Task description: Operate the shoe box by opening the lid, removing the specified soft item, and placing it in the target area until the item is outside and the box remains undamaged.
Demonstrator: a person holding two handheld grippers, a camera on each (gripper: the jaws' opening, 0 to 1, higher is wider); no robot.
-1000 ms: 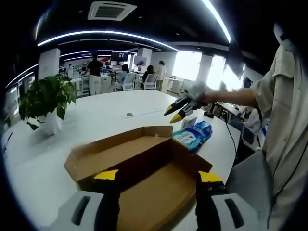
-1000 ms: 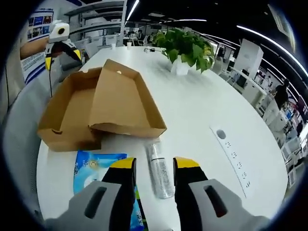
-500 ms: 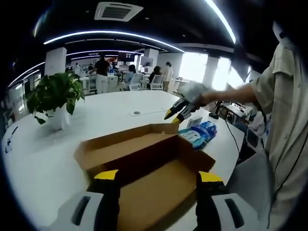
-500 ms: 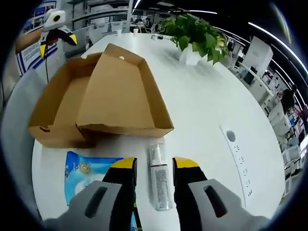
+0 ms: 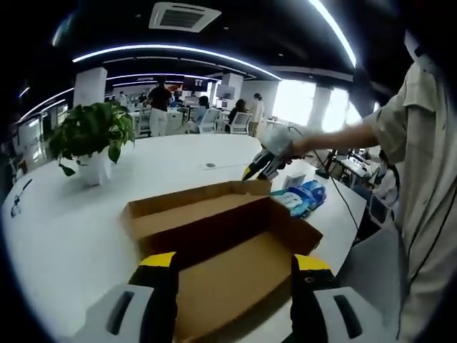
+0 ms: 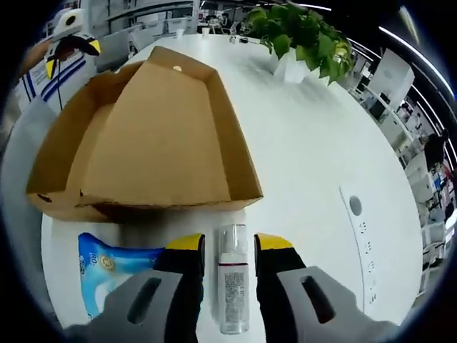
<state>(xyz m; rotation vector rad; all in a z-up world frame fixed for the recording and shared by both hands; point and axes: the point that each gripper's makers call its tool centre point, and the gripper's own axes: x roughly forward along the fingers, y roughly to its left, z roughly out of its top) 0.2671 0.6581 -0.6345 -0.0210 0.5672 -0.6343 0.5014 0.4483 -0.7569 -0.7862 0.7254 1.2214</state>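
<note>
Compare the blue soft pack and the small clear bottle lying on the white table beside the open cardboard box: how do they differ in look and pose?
The blue soft pack is flat, opaque and printed; the clear bottle is a slim see-through cylinder with a label. In the right gripper view the bottle lies between the right gripper's open jaws, while the pack lies to their left. Both rest on the white table outside the cardboard box.

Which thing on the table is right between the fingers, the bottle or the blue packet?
The clear spray bottle. It lies on the white table between the right gripper's yellow-tipped fingers, while the blue packet lies off to one side.
</note>
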